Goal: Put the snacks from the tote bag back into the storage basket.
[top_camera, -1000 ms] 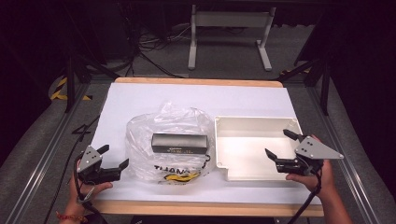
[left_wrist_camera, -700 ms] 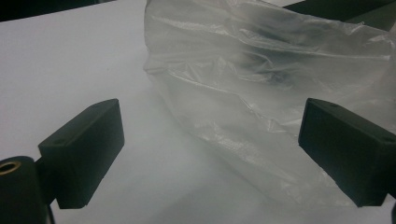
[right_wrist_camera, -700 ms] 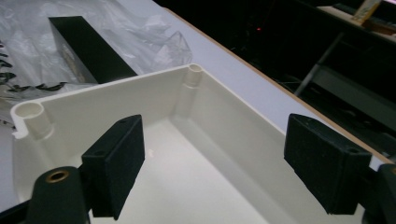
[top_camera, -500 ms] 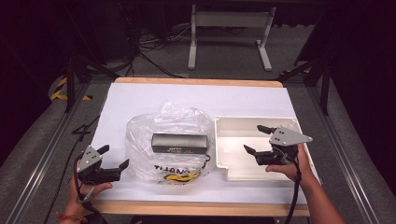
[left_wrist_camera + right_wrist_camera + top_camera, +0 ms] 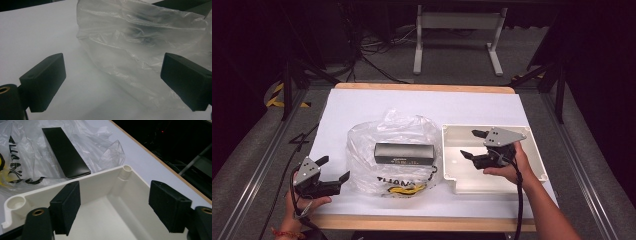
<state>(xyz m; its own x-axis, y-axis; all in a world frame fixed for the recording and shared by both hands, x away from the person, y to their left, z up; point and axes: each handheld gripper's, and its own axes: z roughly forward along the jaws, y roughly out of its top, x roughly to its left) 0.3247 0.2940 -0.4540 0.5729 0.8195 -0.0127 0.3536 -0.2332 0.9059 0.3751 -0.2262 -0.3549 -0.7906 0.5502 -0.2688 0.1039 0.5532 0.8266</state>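
White paper covers the desk (image 5: 362, 107); on it, at about six o'clock from the desk's centre, sits a crumpled clear plastic bag (image 5: 394, 155) with a black box (image 5: 404, 154) lying flat on top of it; just beside the bag at three o'clock stands a shallow cream tray (image 5: 452, 177), bare inside. Over that tray hangs the right gripper (image 5: 471, 145), its jaws pointing toward nine o'clock at the box; they have just been closing, yet stand apart with nothing between them, the tray's near wall (image 5: 100, 185) in front of them and the box (image 5: 65, 152) beyond it. The left gripper (image 5: 334, 170) rests at the bag's nine o'clock edge, jaws released and wide, the plastic (image 5: 140, 50) just ahead of them and untouched. My reading is that the box is to be lifted off the bag, perhaps into the tray; the risks from here are that the right jaws knock the tray wall on the way across and shove the tray, or pinch loose film with the box so the bag drags along; the smooth box could also slip.
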